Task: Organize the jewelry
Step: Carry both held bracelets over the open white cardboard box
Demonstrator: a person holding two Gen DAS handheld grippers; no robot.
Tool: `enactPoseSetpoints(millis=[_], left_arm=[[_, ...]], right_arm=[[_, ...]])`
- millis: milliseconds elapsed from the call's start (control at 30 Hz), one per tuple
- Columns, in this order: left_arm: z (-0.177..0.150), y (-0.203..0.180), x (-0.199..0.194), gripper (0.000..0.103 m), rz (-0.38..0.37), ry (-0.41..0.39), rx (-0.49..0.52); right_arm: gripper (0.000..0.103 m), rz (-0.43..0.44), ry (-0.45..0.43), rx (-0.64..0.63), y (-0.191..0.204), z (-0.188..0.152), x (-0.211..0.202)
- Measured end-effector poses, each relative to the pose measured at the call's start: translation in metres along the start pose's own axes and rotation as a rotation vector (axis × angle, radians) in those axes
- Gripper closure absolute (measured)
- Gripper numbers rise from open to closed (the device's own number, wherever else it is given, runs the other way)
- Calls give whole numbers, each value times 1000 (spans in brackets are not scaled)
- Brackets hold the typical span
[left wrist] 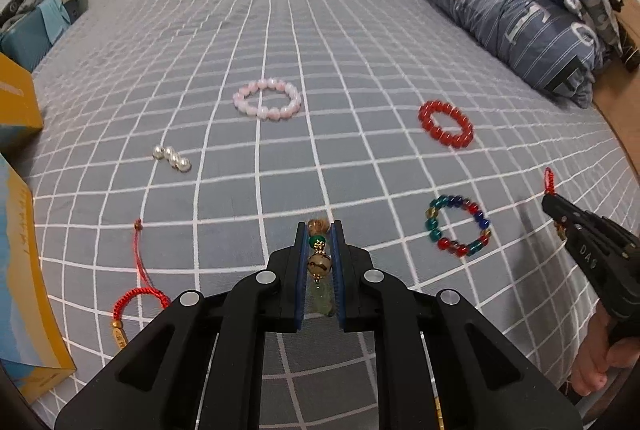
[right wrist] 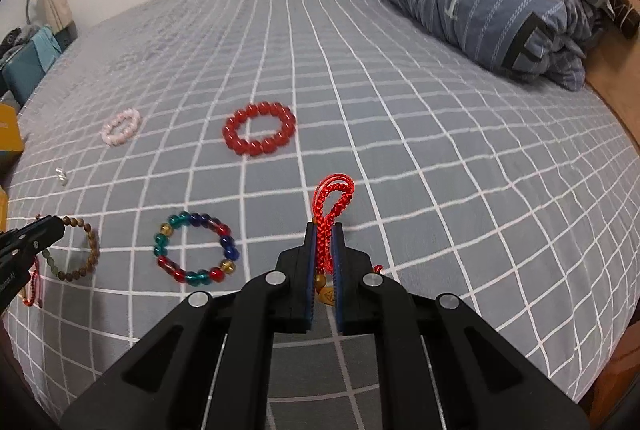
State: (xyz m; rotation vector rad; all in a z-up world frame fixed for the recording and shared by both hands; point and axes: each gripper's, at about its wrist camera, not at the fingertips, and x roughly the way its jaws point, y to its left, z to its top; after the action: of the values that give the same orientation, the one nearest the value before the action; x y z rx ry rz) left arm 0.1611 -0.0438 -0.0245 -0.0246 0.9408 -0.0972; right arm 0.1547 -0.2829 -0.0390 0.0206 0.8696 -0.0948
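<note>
My left gripper (left wrist: 319, 230) is shut on a brown bead bracelet (left wrist: 319, 264) with green and amber beads; from the right wrist view the bracelet (right wrist: 86, 250) hangs from the left gripper (right wrist: 56, 226) over the bed. My right gripper (right wrist: 323, 230) is shut on a red cord bracelet (right wrist: 330, 201) with gold charms; it also shows at the right in the left wrist view (left wrist: 550, 203). On the grey checked bed lie a pink bead bracelet (left wrist: 267, 99), a red bead bracelet (left wrist: 446, 124), a multicolour bead bracelet (left wrist: 458, 226), pearl pieces (left wrist: 172, 157) and another red cord bracelet (left wrist: 134, 294).
Yellow-and-blue boxes (left wrist: 24, 270) stand along the bed's left edge. A folded blue duvet (left wrist: 512, 9) and pillows lie at the far right by a wooden headboard (left wrist: 616, 101). A person's hand (left wrist: 600, 362) holds the right gripper.
</note>
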Motion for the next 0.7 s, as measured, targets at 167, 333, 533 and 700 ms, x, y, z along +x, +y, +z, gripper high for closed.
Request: enactPoseSetpoints(millis=[167,333,533,700], left_arm=[[1,-4,-23,93,14,-114,2],[1,-4,-41,93,24,-217,-16],[1,1,-52,92,49,-267,-49],[-3,0,-62,92,71,-266,-47]], right_arm=[[97,39,-68,-21,7,1,-14],[97,56,-115,-40,16,1,-26],[97,60,-130,-47,21,2,-33],[97,65,-139,-40,27,3,-43]])
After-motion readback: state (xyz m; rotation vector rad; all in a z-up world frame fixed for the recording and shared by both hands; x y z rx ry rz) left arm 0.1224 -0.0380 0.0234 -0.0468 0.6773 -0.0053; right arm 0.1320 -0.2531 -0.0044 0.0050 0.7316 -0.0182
